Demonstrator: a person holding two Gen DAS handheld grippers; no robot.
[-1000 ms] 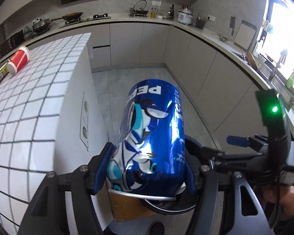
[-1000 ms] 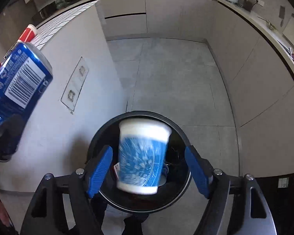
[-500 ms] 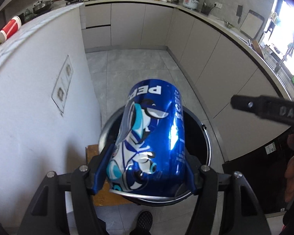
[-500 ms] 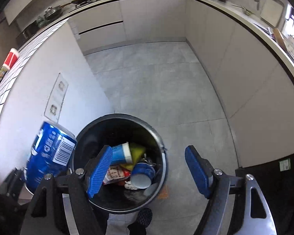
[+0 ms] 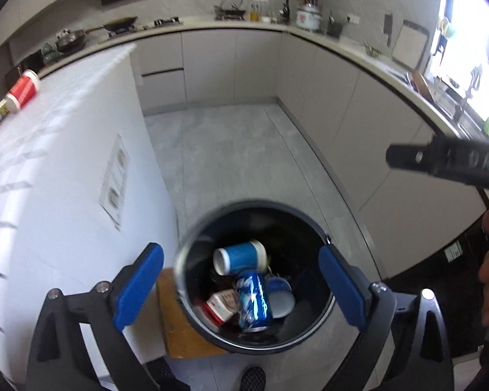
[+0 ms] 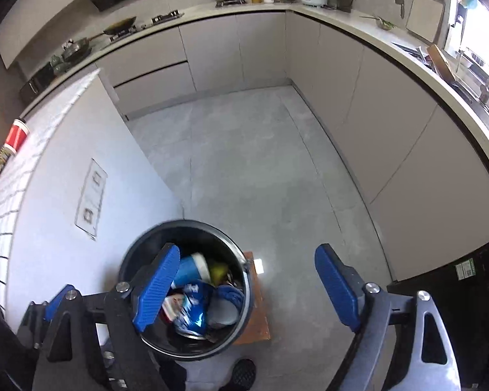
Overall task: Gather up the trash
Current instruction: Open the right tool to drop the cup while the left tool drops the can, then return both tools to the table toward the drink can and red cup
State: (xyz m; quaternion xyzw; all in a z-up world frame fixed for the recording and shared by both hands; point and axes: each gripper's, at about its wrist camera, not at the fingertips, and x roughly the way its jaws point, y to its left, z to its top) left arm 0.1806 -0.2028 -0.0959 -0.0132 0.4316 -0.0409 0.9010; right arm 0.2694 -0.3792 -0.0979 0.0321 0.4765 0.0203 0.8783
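Two grippers hang above the bin (image 5: 192,244), your landmark. Left of it, on the tiled counter (image 5: 58,104), lies a red cup (image 5: 24,89). Your left gripper (image 5: 241,285) is opening, nothing between its pads; the can (image 5: 252,299) lies inside the bin beside a blue cup (image 5: 239,255). Your right gripper (image 6: 244,291), right of the bin, is also opening with nothing between its pads.

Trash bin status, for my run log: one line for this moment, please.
blue can: in trash bin | left gripper: opening, empty | right gripper: opening, empty
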